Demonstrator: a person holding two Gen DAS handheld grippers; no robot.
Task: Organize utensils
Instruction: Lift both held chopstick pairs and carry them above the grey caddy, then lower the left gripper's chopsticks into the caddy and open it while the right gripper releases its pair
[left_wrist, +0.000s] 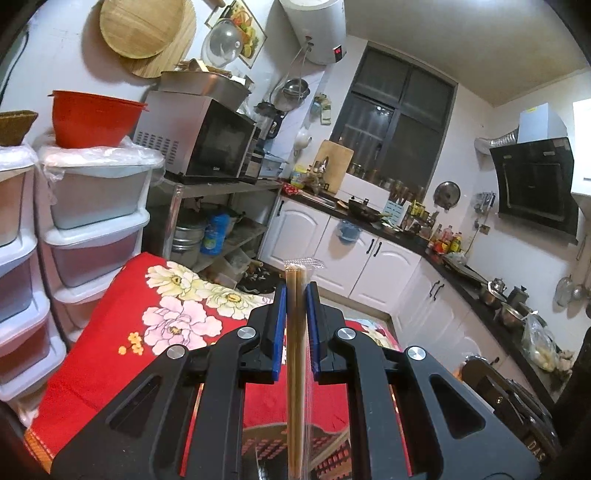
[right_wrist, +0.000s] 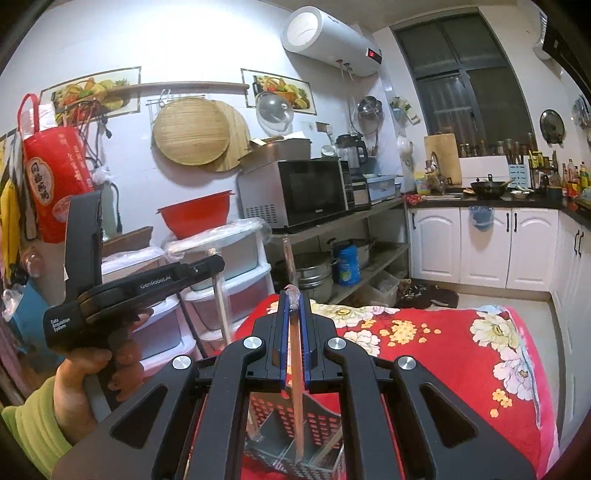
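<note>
In the left wrist view my left gripper (left_wrist: 295, 291) is shut on a pair of pale wooden chopsticks (left_wrist: 295, 369) in a clear wrapper, held upright. Their lower ends hang over a dark perforated utensil basket (left_wrist: 266, 448). In the right wrist view my right gripper (right_wrist: 294, 299) is shut on a reddish-brown wrapped chopstick pair (right_wrist: 296, 384), whose lower end reaches into the grey perforated basket (right_wrist: 317, 432) with dividers. A hand in a green sleeve holds the left gripper (right_wrist: 218, 264) at the left, with its pale chopsticks (right_wrist: 223, 314) hanging down.
The basket stands on a table with a red floral cloth (right_wrist: 461, 354). Stacked plastic drawers (left_wrist: 96, 236) topped by a red bowl (left_wrist: 92, 118) stand to the left. A microwave (right_wrist: 310, 192) sits on a metal shelf, and white cabinets (right_wrist: 491, 251) line the back.
</note>
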